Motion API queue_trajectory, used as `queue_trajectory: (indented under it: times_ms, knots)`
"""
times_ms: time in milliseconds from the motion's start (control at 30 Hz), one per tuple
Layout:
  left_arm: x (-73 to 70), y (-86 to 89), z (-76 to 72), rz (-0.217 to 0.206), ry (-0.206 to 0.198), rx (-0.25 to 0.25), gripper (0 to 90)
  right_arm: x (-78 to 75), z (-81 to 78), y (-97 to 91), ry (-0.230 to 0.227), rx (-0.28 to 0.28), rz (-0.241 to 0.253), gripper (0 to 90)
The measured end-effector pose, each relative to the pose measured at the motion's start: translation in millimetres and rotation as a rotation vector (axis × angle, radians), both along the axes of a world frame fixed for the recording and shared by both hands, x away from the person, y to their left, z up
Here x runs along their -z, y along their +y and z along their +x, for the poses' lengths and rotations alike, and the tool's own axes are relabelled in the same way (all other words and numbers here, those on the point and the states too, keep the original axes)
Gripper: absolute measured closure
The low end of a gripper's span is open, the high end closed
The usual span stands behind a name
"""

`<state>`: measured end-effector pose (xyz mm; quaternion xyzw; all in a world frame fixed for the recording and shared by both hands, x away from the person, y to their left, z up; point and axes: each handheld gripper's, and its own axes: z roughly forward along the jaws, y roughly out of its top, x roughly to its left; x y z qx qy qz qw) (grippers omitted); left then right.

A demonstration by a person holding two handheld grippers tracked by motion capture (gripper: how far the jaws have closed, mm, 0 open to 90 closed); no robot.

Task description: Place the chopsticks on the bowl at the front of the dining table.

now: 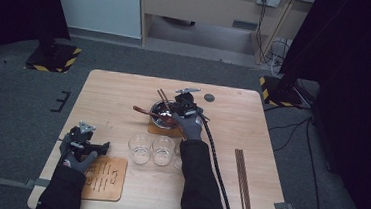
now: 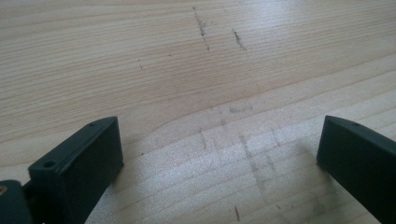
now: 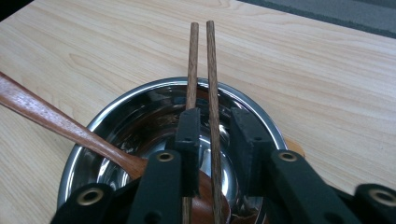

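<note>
Over the steel bowl [image 3: 140,116], the right tool [image 3: 217,130] stands slightly released around one wooden chopstick [image 3: 211,70]; the left tool [image 2: 219,154] gapes empty on the tabletop [image 2: 187,70].

the left gripper [image 2: 219,154] looks down along its two black jaws at a pale wooden table [image 2: 140,60]. the jaws stand wide apart with nothing between them, one rising at the lower left of the view, the other at the lower right. between them the table carries faint grey scuff marks [image 2: 243,144]. beyond the jaws, farther up the wood, lie two short dark scratches [image 2: 203,28] side by side.
</note>
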<state>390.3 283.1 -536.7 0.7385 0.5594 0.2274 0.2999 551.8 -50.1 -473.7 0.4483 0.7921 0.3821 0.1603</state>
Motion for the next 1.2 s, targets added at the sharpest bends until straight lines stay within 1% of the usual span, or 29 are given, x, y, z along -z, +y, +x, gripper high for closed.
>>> queue_trajectory:
  times_ms: [33,67,100,133,167,333,467,500,567,633,700,733,767,800,933,1067,1200]
  knots:
    - [0.0,0.0,0.0,0.0,0.0,0.0,0.0,-0.5,-0.6,-0.1,-0.003,-0.009,0.002,64.5]
    - [0.0,0.0,0.0,0.0,0.0,0.0,0.0,-0.5,-0.6,-0.1,-0.003,-0.009,0.002,64.5]
    - [0.0,0.0,0.0,0.0,0.0,0.0,0.0,-1.5,-2.1,0.3,-0.008,-0.013,-0.003,62.1]
    - [0.0,0.0,0.0,0.0,0.0,0.0,0.0,-1.5,-2.1,0.3,-0.008,-0.013,-0.003,62.1]
    - [0.0,0.0,0.0,0.0,0.0,0.0,0.0,-1.6,-2.9,0.2,-0.002,-0.016,-0.004,60.0]
    - [0.0,0.0,0.0,0.0,0.0,0.0,0.0,0.5,-3.8,1.1,0.01,-0.032,-0.022,58.1]
    - [0.0,0.0,0.0,0.0,0.0,0.0,0.0,2.1,-3.7,1.3,0.017,-0.037,-0.035,58.6]
    - [0.0,0.0,0.0,0.0,0.0,0.0,0.0,3.1,-3.7,1.8,0.024,-0.041,-0.042,61.3]
    - [0.0,0.0,0.0,0.0,0.0,0.0,0.0,4.2,-3.7,2.6,0.028,-0.046,-0.053,62.6]
    - [0.0,0.0,0.0,0.0,0.0,0.0,0.0,5.4,-4.1,3.9,0.041,-0.045,-0.06,65.3]
    - [0.0,0.0,0.0,0.0,0.0,0.0,0.0,6.5,-4.1,4.4,0.042,-0.049,-0.074,69.1]
    - [0.0,0.0,0.0,0.0,0.0,0.0,0.0,6.5,-4.1,4.4,0.042,-0.049,-0.074,69.1]
    - [0.0,0.0,0.0,0.0,0.0,0.0,0.0,7.1,-4.1,4.6,0.051,-0.05,-0.076,72.4]
    - [0.0,0.0,0.0,0.0,0.0,0.0,0.0,7.1,-4.1,4.6,0.051,-0.05,-0.076,72.4]
    - [0.0,0.0,0.0,0.0,0.0,0.0,0.0,7.2,-4.1,4.8,0.055,-0.047,-0.075,77.5]
    - [0.0,0.0,0.0,0.0,0.0,0.0,0.0,7.2,-3.9,4.4,0.06,-0.043,-0.071,78.6]
    - [0.0,0.0,0.0,0.0,0.0,0.0,0.0,7.5,-4.0,3.7,0.063,-0.019,-0.059,78.8]
